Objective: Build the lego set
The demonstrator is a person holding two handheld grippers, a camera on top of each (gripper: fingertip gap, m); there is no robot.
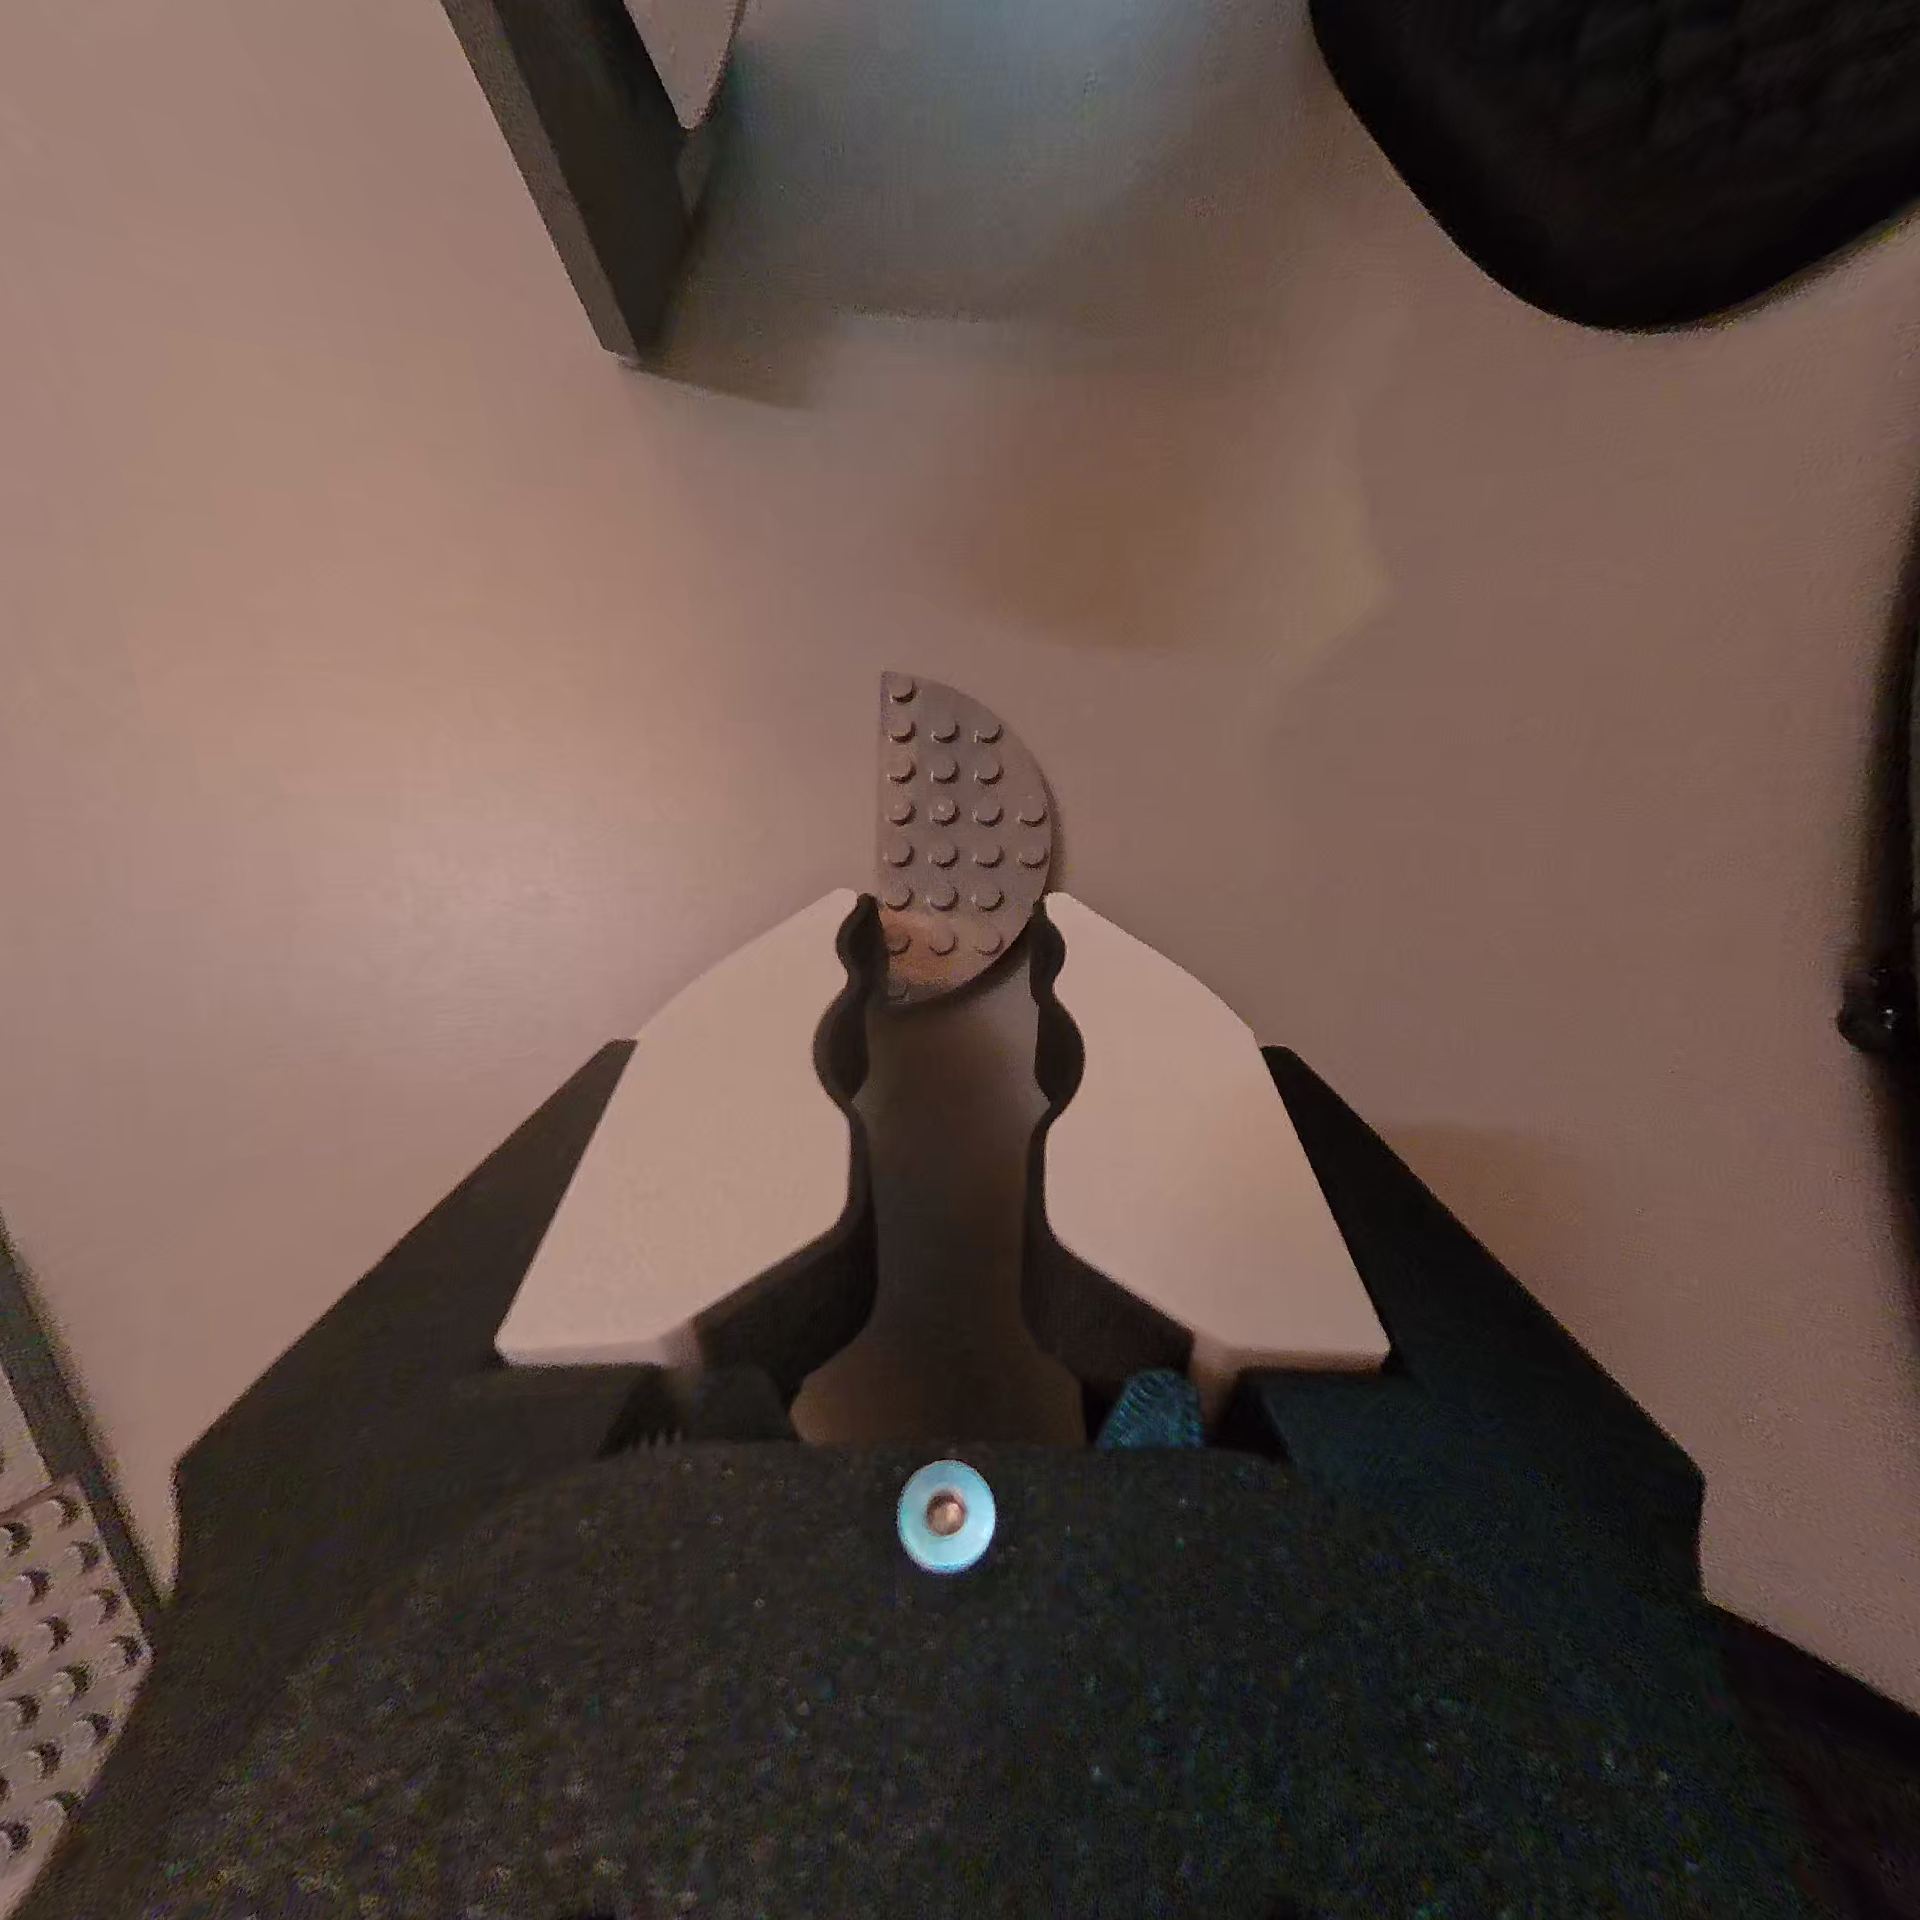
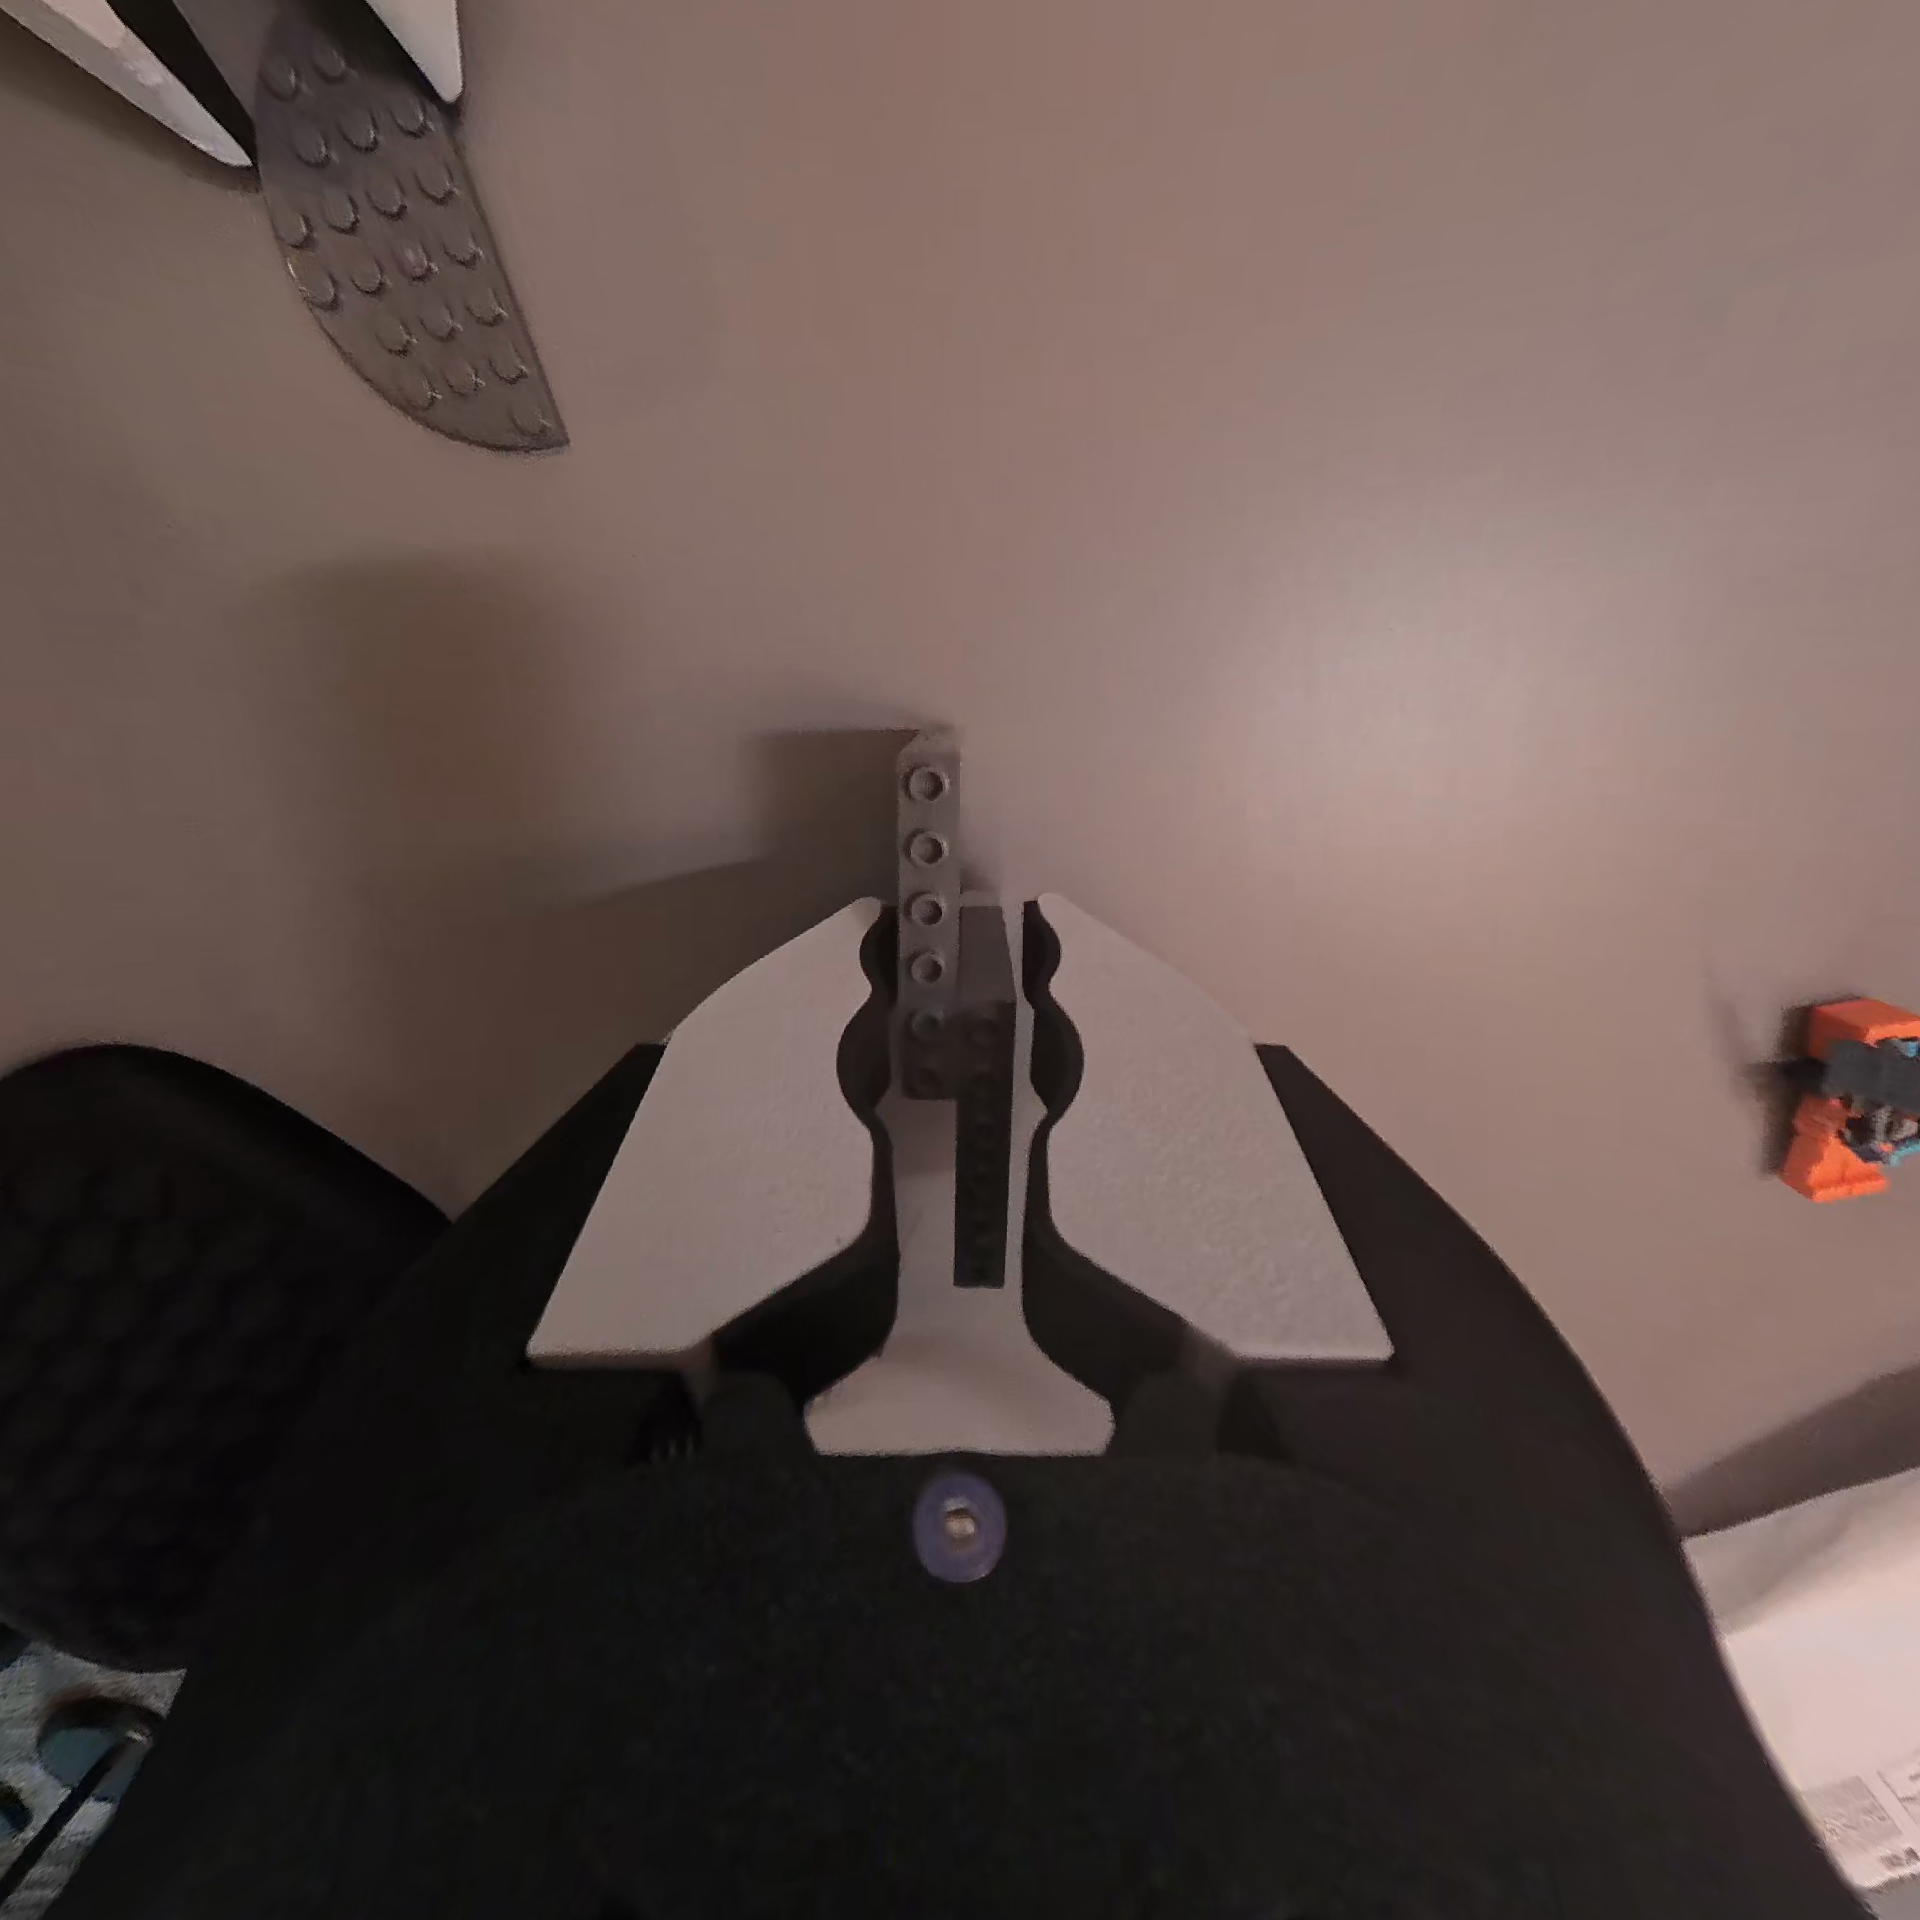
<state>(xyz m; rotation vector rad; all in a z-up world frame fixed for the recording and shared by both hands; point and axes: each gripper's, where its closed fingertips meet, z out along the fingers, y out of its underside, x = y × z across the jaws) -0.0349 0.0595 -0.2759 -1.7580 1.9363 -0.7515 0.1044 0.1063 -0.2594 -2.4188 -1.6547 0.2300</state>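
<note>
A dark grey half-round studded plate (image 1: 951,831) is pinched by its lower edge between the tips of the left gripper (image 1: 951,925), held up above a plain pale tabletop (image 1: 364,727), studs facing the camera. The right gripper (image 2: 951,914) is clenched on a small grey sub-assembly (image 2: 951,987): a long light grey beam with a row of holes, joined side by side with a darker block and a black studded strip running back between the fingers. In the right wrist view the half-round plate and the white tips of the left gripper appear at the upper left, well apart from the beam piece. Off to the right lies a small orange and grey built section (image 2: 1849,1101), and paper sheets (image 2: 1818,1683) sit at the lower right. A light grey studded baseplate (image 1: 57,1652) shows at the left view's lower left corner. Judging by this, the build is at an early to middle stage: two parts are in hand but not yet joined.
</note>
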